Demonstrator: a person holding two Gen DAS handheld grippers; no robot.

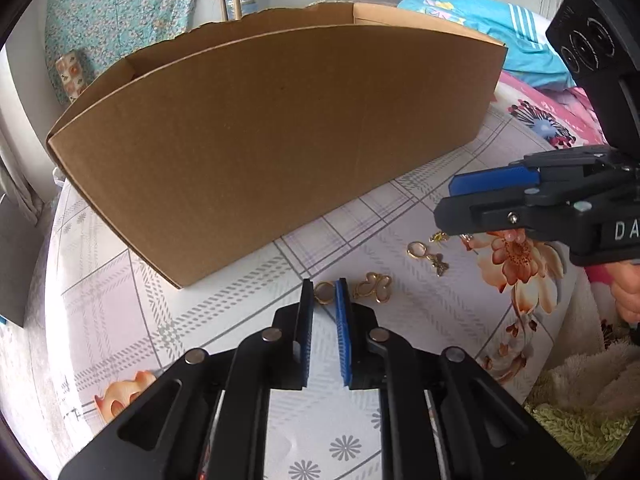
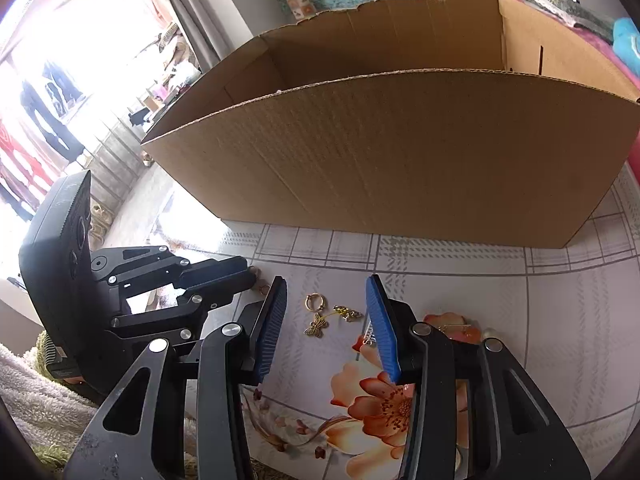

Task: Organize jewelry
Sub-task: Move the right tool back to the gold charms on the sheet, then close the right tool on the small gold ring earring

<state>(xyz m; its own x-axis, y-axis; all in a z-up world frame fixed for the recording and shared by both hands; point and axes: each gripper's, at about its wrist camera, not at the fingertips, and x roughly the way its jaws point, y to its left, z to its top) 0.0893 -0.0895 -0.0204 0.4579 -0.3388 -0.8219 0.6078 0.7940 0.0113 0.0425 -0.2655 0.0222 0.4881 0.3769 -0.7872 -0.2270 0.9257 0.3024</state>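
Note:
Several small gold jewelry pieces lie on the tablecloth in front of a cardboard box (image 1: 280,140). In the left wrist view my left gripper (image 1: 325,286) is narrowly open, its tips on either side of a gold ring (image 1: 324,293); a gold butterfly-shaped piece (image 1: 373,287) lies just right of it. A gold hoop with a butterfly charm (image 1: 428,256) lies farther right. My right gripper (image 2: 326,282) is open above that hoop and charm (image 2: 316,316) and a small gold-and-yellow piece (image 2: 347,312). The box (image 2: 400,152) stands open-topped behind.
The table carries a checked tablecloth with orange flowers (image 2: 380,400). A fluffy towel (image 1: 580,400) lies at the right edge. Bedding (image 1: 480,16) and a patterned cloth (image 1: 120,4) lie behind the box. The right gripper (image 1: 452,200) reaches in from the right in the left wrist view.

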